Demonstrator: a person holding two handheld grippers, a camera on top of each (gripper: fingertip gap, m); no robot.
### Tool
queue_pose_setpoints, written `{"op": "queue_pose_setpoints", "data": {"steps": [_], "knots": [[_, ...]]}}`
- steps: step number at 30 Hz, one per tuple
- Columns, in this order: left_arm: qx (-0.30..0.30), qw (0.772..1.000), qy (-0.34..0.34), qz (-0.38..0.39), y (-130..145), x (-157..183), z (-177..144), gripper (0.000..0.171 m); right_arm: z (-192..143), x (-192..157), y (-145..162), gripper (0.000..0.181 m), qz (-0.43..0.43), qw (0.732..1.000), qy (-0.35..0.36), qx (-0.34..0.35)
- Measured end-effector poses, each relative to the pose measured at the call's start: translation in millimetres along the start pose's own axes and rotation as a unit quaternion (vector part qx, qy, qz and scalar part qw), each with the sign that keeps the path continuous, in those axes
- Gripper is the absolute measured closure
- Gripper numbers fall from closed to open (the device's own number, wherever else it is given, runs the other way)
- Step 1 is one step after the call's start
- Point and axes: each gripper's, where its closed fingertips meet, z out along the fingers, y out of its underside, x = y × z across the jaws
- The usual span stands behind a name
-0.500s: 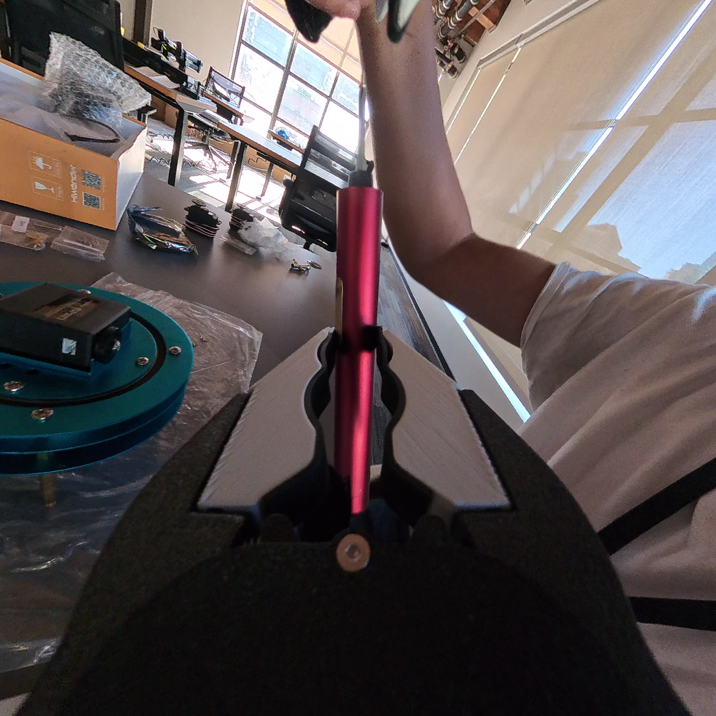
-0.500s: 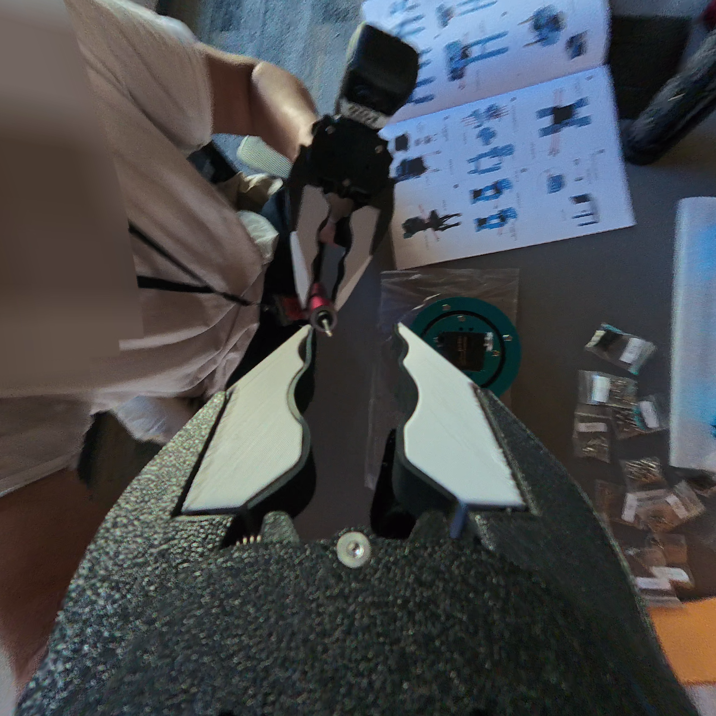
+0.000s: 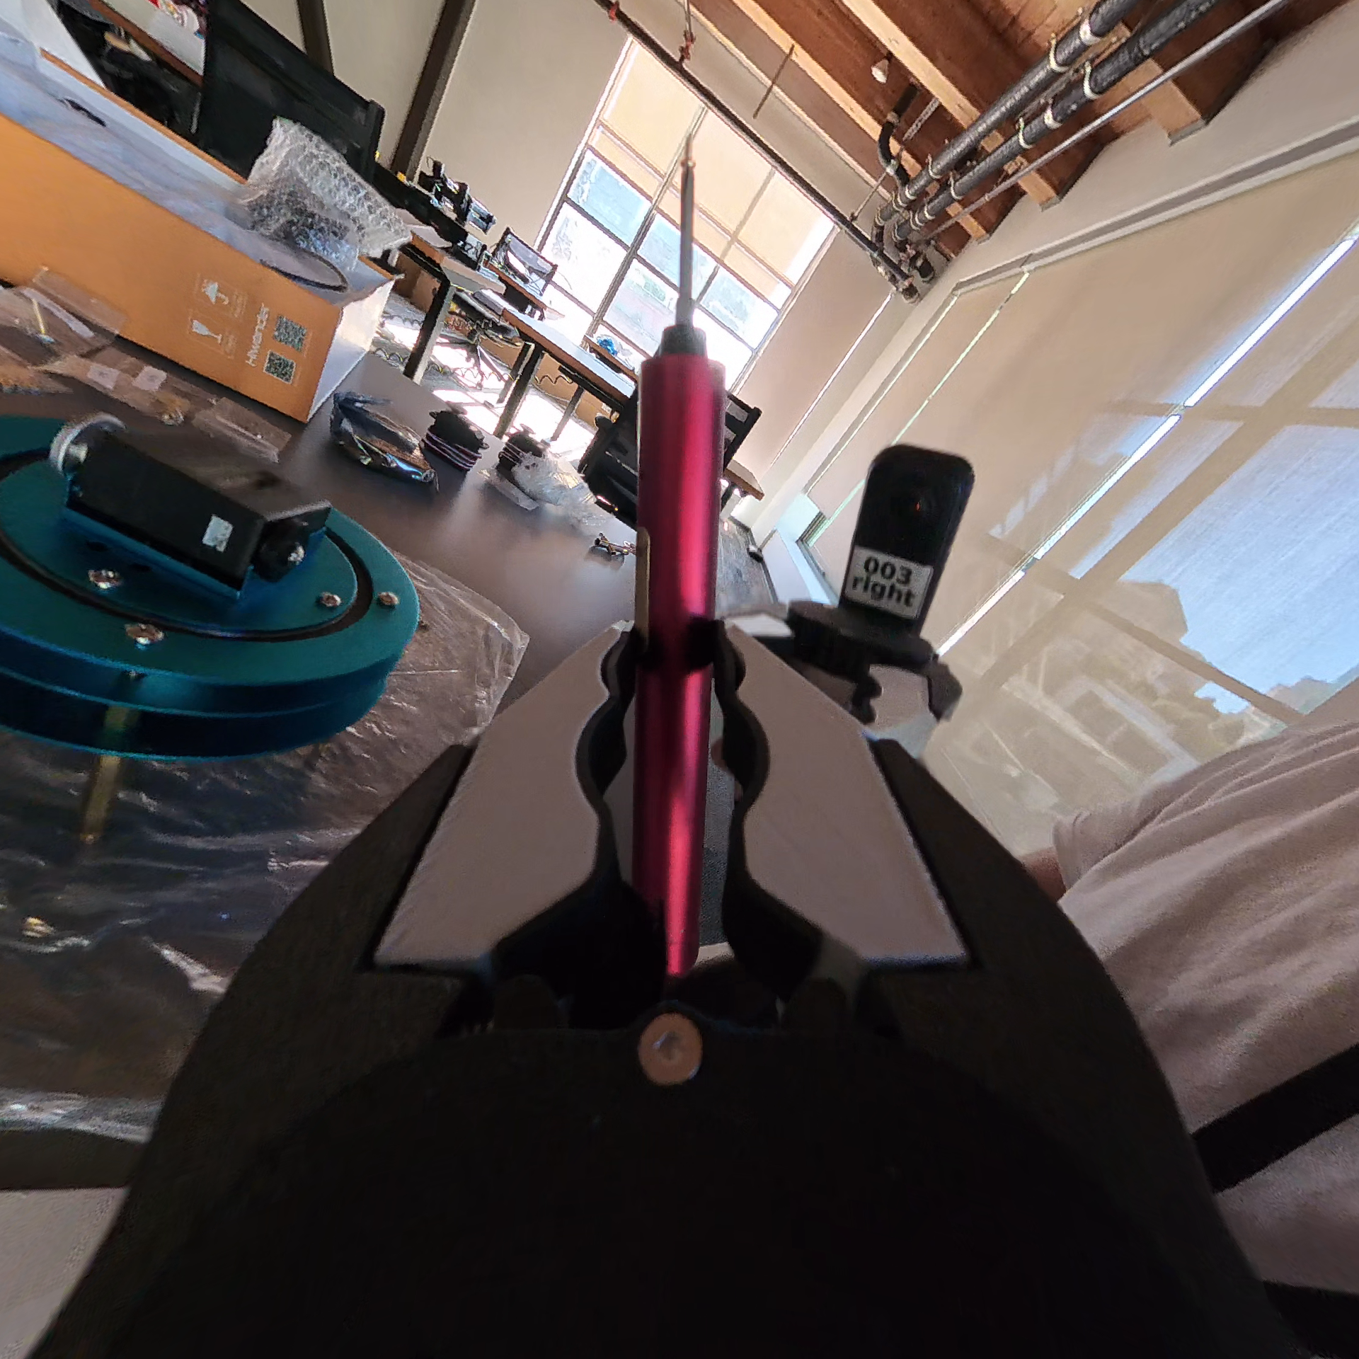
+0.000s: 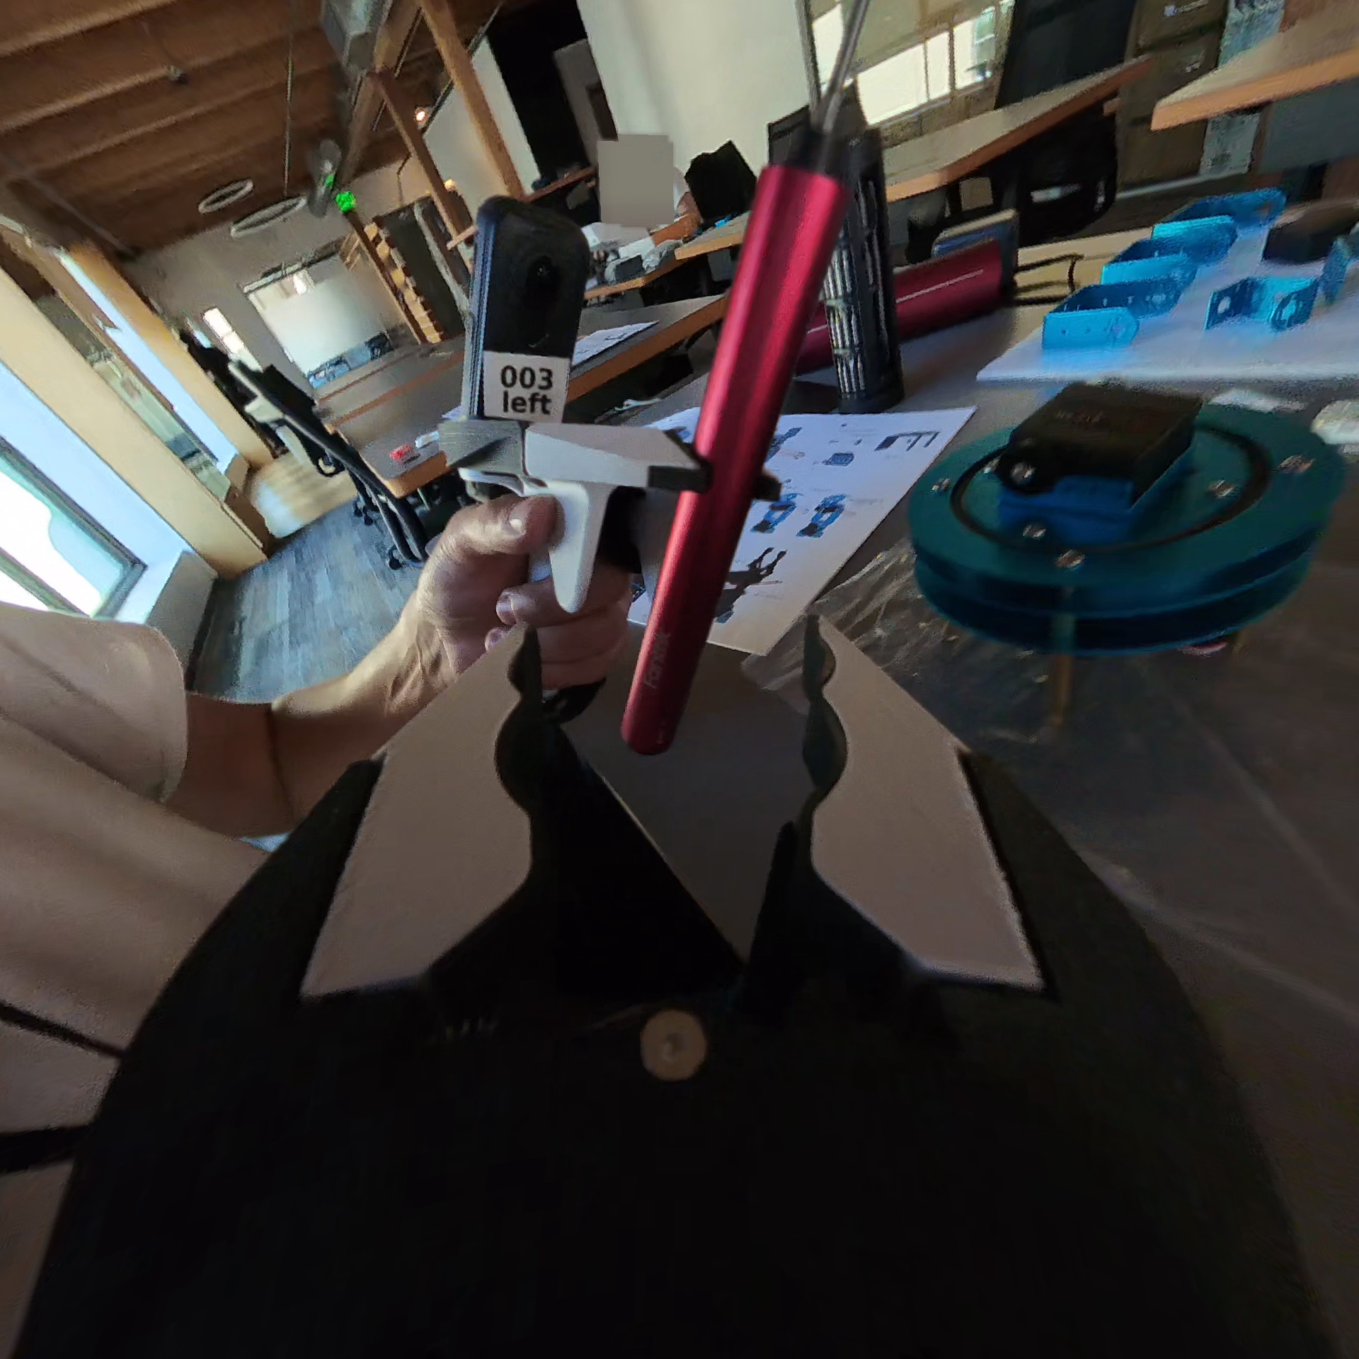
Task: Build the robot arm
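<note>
My left gripper (image 3: 675, 641) is shut on a red screwdriver (image 3: 680, 515) and holds it upright, its thin bit pointing at the ceiling. In the right wrist view the same screwdriver (image 4: 743, 412) is clamped mid-shaft by the left gripper (image 4: 724, 478), tilted, with its butt end just ahead of my right gripper (image 4: 669, 643). The right gripper is open and empty. A teal round disc (image 3: 220, 662) carrying a black servo block (image 3: 176, 515) stands on the table to the left. It also shows in the right wrist view (image 4: 1103, 588).
The disc stands on a clear plastic sheet (image 3: 220, 846). An orange cardboard box (image 3: 184, 309) with bubble wrap and small parts bags lie behind it. A printed instruction sheet (image 4: 846, 456), blue metal brackets (image 4: 1176, 279) and a black mesh holder (image 4: 860, 294) lie farther off. A person's hand (image 4: 500, 588) grips the left gripper.
The right gripper has come down from above the screwdriver's bit to low beside the left gripper, now below the handle's butt end. The left gripper still holds the screwdriver.
</note>
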Motion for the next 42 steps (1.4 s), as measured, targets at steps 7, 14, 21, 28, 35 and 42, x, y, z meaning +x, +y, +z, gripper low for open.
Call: {"op": "queue_pose_setpoints", "data": {"steps": [7,14,21,28,35,42], "knots": [[0.025,0.998,0.006,-0.051,10.2,-0.7,3.0,0.154,23.0,-15.0,27.2,0.127,0.062,0.995,-0.055,-0.047],[0.021,0.997,0.018,-0.068,15.7,-2.0,6.9,0.153,24.7,-1.9,29.2,0.16,0.089,0.994,-0.048,-0.045],[-0.024,0.998,0.015,-0.05,33.1,-2.9,14.2,0.153,17.0,2.8,46.1,0.163,0.128,0.987,-0.044,-0.083],[-0.049,0.998,0.014,-0.048,33.8,-6.4,14.7,0.149,5.2,-3.0,67.2,0.163,0.157,0.977,-0.046,-0.138],[-0.07,0.995,0.03,-0.062,30.9,-10.2,18.5,0.151,1.0,-11.7,81.6,0.162,0.152,0.975,-0.042,-0.154],[-0.049,0.993,0.043,-0.095,23.4,-8.3,17.0,0.153,-4.5,-4.3,74.2,0.163,0.115,0.986,-0.011,-0.121]]}}
